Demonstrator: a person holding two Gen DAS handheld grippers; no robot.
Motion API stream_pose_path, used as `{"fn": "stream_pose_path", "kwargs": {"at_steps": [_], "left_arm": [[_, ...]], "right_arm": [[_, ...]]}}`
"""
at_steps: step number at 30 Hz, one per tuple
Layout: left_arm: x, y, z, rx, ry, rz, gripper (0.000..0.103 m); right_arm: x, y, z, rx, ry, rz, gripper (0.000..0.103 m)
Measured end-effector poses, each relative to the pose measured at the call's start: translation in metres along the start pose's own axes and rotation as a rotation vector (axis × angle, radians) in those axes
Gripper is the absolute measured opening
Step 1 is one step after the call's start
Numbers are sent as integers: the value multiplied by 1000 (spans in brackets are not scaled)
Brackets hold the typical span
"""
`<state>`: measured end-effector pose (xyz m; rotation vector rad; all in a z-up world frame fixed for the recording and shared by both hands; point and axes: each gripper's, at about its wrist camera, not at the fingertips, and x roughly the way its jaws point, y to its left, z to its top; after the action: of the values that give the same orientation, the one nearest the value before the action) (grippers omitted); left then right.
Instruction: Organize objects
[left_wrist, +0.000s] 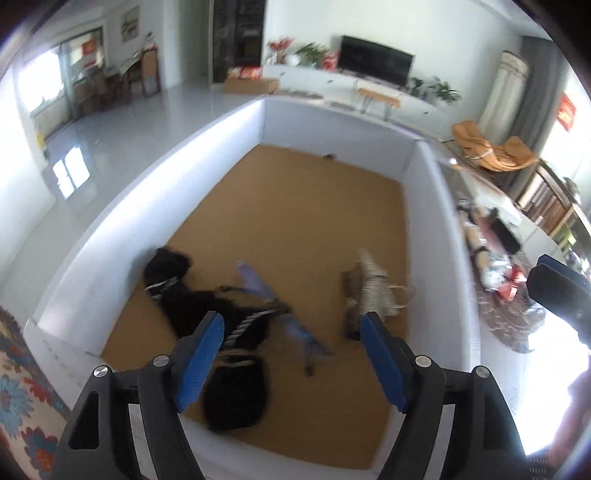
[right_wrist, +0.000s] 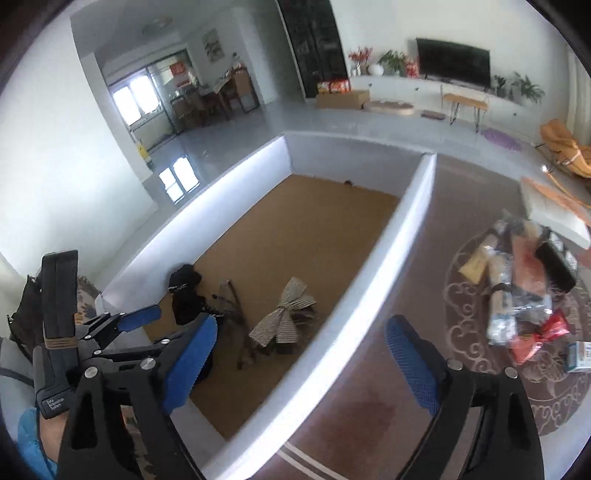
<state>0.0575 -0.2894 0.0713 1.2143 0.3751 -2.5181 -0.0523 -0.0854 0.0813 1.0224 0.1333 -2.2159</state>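
- Left gripper (left_wrist: 291, 354) is seen nearest the lens in the left wrist view: blue-padded fingers (left_wrist: 201, 360) are spread apart, nothing is held between them.
- Right gripper (right_wrist: 299, 358) is seen in the right wrist view with fingers (right_wrist: 412, 363) spread very wide, also empty. It is pointed across the pen's right-hand wall.
- White-walled pen (left_wrist: 155, 192) with a brown cork-like floor is viewed from above and angled down by both cameras.
- Black garment pieces (left_wrist: 184, 291) are laid on the pen floor near the left wall; a second black lump (left_wrist: 236, 395) is lying just below the left fingers, close to the near wall.
- Blue strip of fabric (left_wrist: 258, 284) is draped across the black pile; blurred, so the type cannot be told.
- Striped bow-shaped piece (right_wrist: 282, 317) is lying near the middle of the pen floor, apart from the black pile, with a darker item partly under it.
- Heap of mixed packets and bags (right_wrist: 517, 291) is left outside the pen, on a round patterned rug (right_wrist: 465, 306) to the right of the wall.
- Left gripper is caught at the lower left of the right wrist view, held over the pen's near-left corner.
- TV (right_wrist: 454, 62) and low white cabinet (right_wrist: 399, 86) are seen along the far wall.
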Motion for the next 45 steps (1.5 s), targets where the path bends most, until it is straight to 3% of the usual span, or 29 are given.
{"fn": "stream_pose_path", "kwargs": {"at_steps": [4,7,9,13,17,26,27,30,45], "left_arm": [[-18,-69,-6,107,-52,-170,76],[-29,-132,-20,235,-60,-305,79],[-29,-171,-31,317,-44,-357,87],[6,-238,-66,421,33,-393,89],[58,-274,-90,434,95,-357,88],[96,-318,-90,479,50,-222,90],[102,-316,-87,476,44,-230,90],[113,-321,-78,463,55,-217,103],[119,-322,-72,455,58,-214,103]], "right_arm": [[-41,-73,-40,79,-80,-186,102],[-57,-143,-86,177,-54,-367,102],[-63,-185,-118,245,-4,-480,102],[-82,-246,-168,402,52,-590,102],[-86,-276,-179,473,77,-613,102],[-68,-289,-174,454,93,-615,103],[-67,-289,-174,453,92,-617,103],[-66,-288,-175,451,90,-616,103],[-66,-288,-176,450,88,-614,103]]}}
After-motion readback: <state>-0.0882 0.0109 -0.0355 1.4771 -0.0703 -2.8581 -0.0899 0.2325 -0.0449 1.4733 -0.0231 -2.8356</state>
